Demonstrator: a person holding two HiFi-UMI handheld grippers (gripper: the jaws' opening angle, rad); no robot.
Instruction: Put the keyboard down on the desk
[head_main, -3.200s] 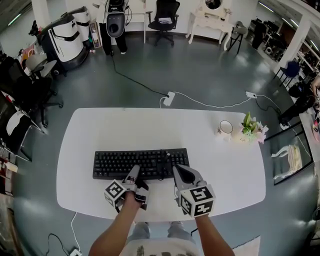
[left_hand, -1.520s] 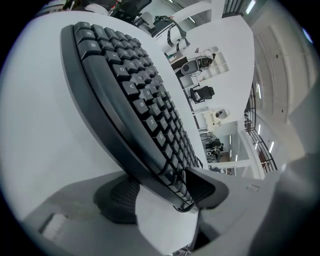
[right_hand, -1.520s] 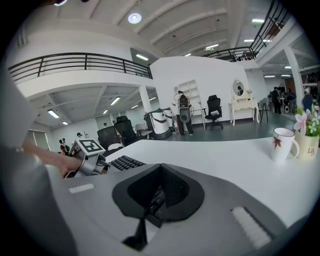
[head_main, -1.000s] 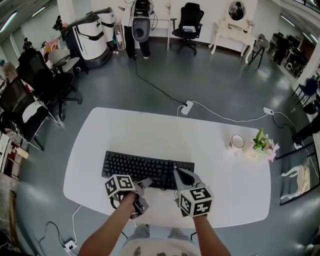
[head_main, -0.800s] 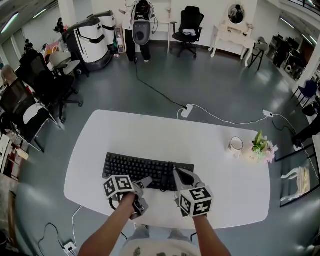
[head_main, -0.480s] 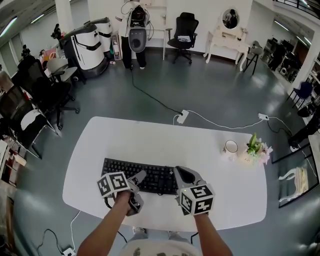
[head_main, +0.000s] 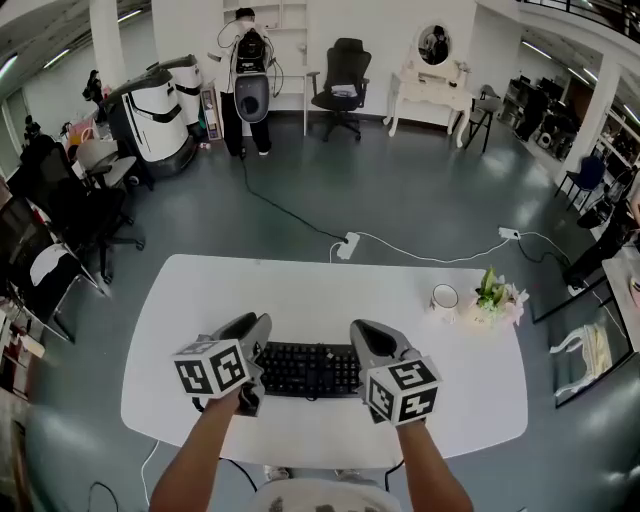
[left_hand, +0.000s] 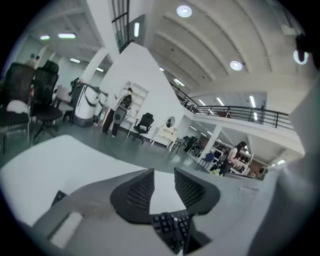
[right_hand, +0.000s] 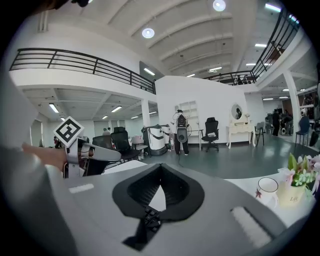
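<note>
Now the left gripper (left_hand: 164, 171), jaws just narrowed, gapes slightly, empty; right gripper (right_hand: 160, 167) is closed, empty.

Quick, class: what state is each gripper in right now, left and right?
Left gripper: open, its jaws have just been closing, nothing between them.
Right gripper: shut, tips together, nothing held.

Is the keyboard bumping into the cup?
Apart. The head view shows the keyboard near the front of the desk, with a stretch of bare white top between it and the cup, which stands farther right beside the flowers.
</note>
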